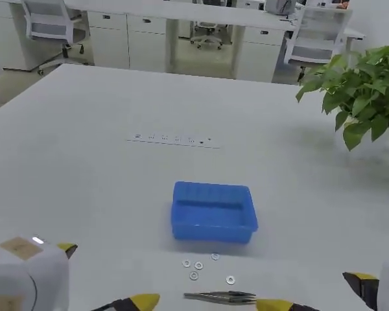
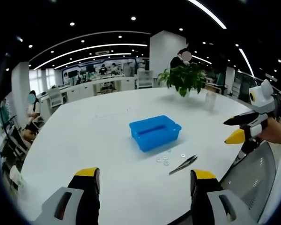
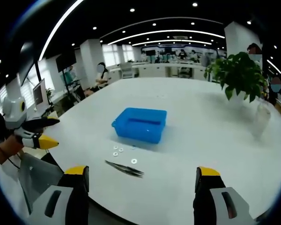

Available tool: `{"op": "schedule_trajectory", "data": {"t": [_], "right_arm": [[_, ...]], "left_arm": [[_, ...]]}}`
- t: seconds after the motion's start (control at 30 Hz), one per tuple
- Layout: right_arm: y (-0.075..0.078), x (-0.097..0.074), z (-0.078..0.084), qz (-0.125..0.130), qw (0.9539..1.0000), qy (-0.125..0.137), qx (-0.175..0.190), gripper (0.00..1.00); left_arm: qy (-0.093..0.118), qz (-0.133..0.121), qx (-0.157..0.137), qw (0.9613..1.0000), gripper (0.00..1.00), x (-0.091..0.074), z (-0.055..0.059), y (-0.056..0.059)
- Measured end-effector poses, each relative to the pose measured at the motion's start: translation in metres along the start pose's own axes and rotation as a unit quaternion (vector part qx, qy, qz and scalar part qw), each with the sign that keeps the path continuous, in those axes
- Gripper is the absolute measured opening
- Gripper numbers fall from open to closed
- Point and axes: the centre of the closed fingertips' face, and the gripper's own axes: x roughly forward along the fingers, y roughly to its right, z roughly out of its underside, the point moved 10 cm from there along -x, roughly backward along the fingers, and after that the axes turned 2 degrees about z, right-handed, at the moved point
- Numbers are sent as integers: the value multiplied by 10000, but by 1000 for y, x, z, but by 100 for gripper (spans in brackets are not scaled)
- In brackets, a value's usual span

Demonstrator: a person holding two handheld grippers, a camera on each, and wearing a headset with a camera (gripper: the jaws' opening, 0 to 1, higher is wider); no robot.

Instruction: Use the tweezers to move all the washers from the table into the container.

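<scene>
A blue container point(image 1: 212, 230) stands on the white table, slightly in front of me. Several small metal washers point(image 1: 194, 275) lie scattered just in front of it. Nearer the table edge, silver tweezers point(image 1: 220, 297) lie flat. My left gripper point(image 1: 107, 274) hovers open at the lower left, with nothing between its yellow tips. Lower right, my right gripper point(image 1: 316, 291) is open and also holds nothing. The left gripper view has the container point(image 2: 150, 140), washers point(image 2: 166, 159), tweezers point(image 2: 182, 165) and the right gripper point(image 2: 239, 129). The right gripper view has the container point(image 3: 136, 133), washers point(image 3: 118, 151), tweezers point(image 3: 124, 168) and the left gripper point(image 3: 37, 133).
A leafy green plant point(image 1: 363, 91) stands at the table's far right. A flush socket strip point(image 1: 173, 140) sits in the tabletop beyond the container. Desks and office chairs point(image 1: 52, 29) fill the room behind.
</scene>
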Motion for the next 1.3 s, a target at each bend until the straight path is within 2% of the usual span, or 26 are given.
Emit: {"op": "schedule_trajectory", "data": {"t": [0.1,0.23,0.47,0.57,0.6,0.67,0.77,0.87,0.9,0.97,1.03,1.17,1.23,1.3], "right_arm": [[2,0,0,-3,10000,-36,7,92],[3,2,0,7,9999,-138,-77,91],[5,10,-1,78,9996,-221,-136,91],[5,14,1,80,9994,-283,-164,91],[5,15,1,79,9994,-290,-160,91],[4,17,2,54,9994,-314,-137,91],[2,21,3,7,9992,-385,-113,91],[0,25,5,-33,9989,-462,-105,91],[-1,26,6,-45,9988,-476,-102,91],[-2,29,8,-90,9984,-555,-76,91],[-3,32,11,-129,9980,-611,-49,91],[-4,37,14,-233,9973,-694,-19,89],[-4,39,14,-279,9968,-746,-54,88],[-4,40,15,-339,9963,-782,-58,86]], "left_arm": [[43,48,40,10000,79,3,-3,1],[80,188,143,9997,73,10,-3,3],[-122,581,396,9975,59,27,3,6],[-254,822,496,9951,53,35,6,7],[-330,1000,594,9927,50,39,7,7],[-356,1063,700,9912,45,46,8,6],[-473,1256,871,9871,34,56,9,6],[-550,1453,987,9829,29,69,9,7],[-666,1623,1036,9790,27,74,11,8],[-720,1691,1101,9768,21,80,12,10],[-835,1845,1194,9720,17,88,15,13],[-996,2074,1374,9634,15,103,19,20],[-950,2111,1397,9627,14,109,20,21],[-1080,2194,1463,9585,12,117,22,23]]}}
